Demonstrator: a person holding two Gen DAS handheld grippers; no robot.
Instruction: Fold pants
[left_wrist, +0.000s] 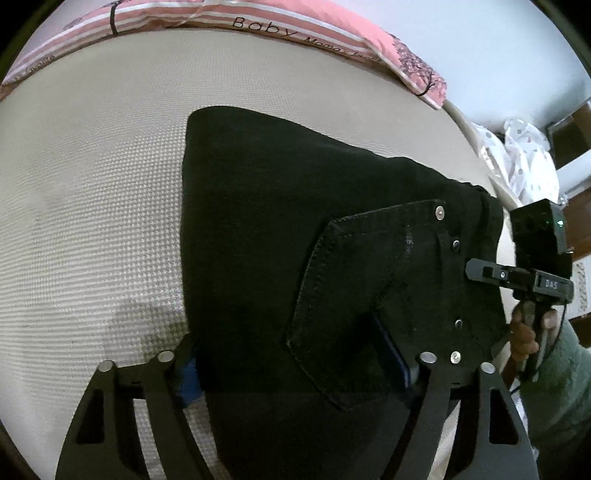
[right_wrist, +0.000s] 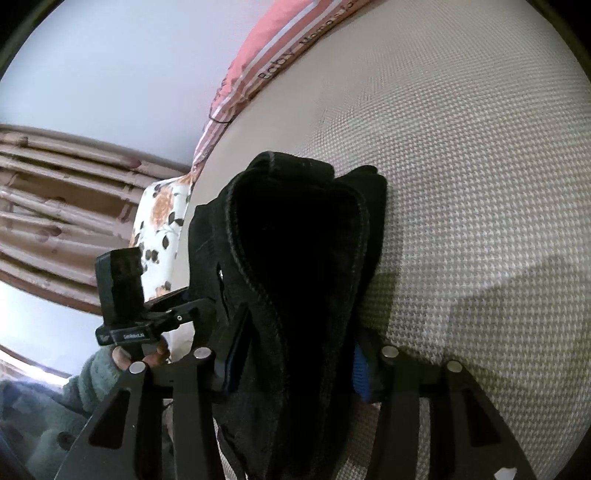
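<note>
The black pants (left_wrist: 295, 236) lie on the beige bed (left_wrist: 92, 184), back pocket up, with the pink pillow (left_wrist: 258, 22) at the far edge. The left claw (left_wrist: 295, 373) stands wide, fabric between its blue-padded fingers (left_wrist: 190, 380) (grip unclear). The right claw (right_wrist: 291, 369) likewise straddles a bunched, raised fold.
</note>
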